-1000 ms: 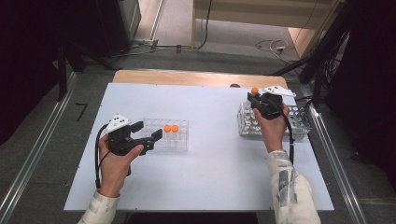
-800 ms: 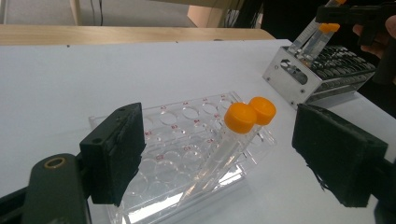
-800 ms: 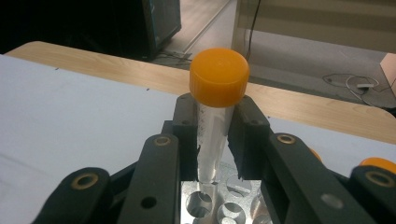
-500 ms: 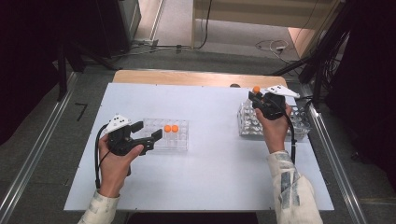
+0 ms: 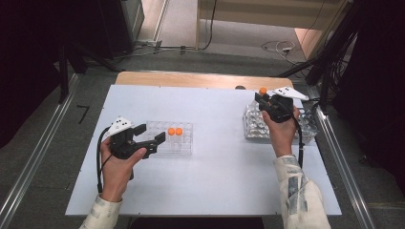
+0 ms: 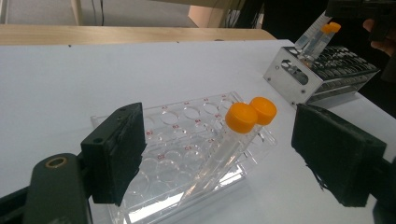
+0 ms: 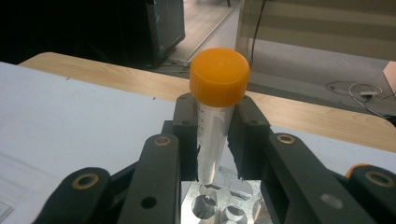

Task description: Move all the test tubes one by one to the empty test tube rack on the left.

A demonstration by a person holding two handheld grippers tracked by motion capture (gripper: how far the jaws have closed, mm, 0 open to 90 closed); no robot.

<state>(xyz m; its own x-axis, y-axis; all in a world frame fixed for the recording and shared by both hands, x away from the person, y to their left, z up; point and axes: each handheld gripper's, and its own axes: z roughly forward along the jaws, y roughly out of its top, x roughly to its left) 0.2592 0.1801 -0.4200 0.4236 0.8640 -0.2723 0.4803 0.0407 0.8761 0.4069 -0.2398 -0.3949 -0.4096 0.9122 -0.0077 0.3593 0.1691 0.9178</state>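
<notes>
My right gripper (image 5: 265, 101) is shut on a clear tube with an orange cap (image 5: 262, 90), held above the metal rack (image 5: 305, 128) at the table's right. In the right gripper view the pads (image 7: 187, 140) clamp the tube (image 7: 212, 140) below its cap (image 7: 218, 77), and its tip hangs just over a rack hole (image 7: 205, 203). My left gripper (image 5: 152, 133) is open beside the clear plastic rack (image 5: 184, 145), which holds two orange-capped tubes (image 5: 175, 131). In the left gripper view those tubes (image 6: 250, 114) lean in the rack (image 6: 187, 154) beyond the spread jaws.
A white board (image 5: 210, 181) covers the table, with a wooden edge (image 5: 191, 78) at the back. Metal rails run along both sides. Cables lie on the floor (image 5: 277, 47) behind the table. Between the two racks the board is bare.
The right hand has shifted only slightly with the tube in its grip. The left hand has stayed where it was.
</notes>
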